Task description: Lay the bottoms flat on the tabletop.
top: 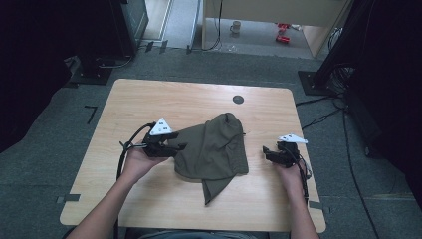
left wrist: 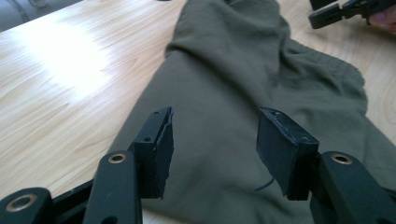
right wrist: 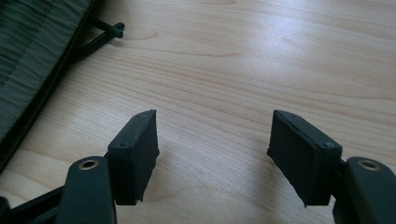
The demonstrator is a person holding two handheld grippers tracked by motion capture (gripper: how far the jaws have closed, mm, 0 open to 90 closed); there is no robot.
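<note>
1. Cloth [top: 214, 149]: olive-green garment, crumpled in a loose heap near mid-table [top: 149, 99], a bit toward the person's edge. One narrow end trails toward the person, ending in a point.
2. Right gripper view: ribbed hem of the cloth [right wrist: 28, 60] at far left, with a dark cord [right wrist: 105, 35] sticking out onto bare wood.
3. Left gripper [top: 160, 144]: at the cloth's left edge, held in the left hand [top: 137, 162], pointing right into the fabric. Grey plate on top, cable looping off to the left.
4. Left jaws: wide apart, nothing pinched. Left gripper view [left wrist: 215, 140] has the cloth lying beneath and between the pads; the pads do not press on it. Whether the tips brush the fabric, cannot tell.
5. Right gripper [top: 271, 153]: to the right of the cloth, apart from it, in the right hand [top: 291, 172], pointing left toward it. Bare wood in the gap between.
6. Right jaws: open wide, empty. Right gripper view [right wrist: 212, 149] has plain tabletop between the pads, cloth hem off to the left, clear of both.
7. Left gripper view also catches the right gripper [left wrist: 345, 11] at the top right corner, beyond the cloth.
8. Table: light wood, small black disc [top: 238, 99] near the far edge, well apart from the cloth.
</note>
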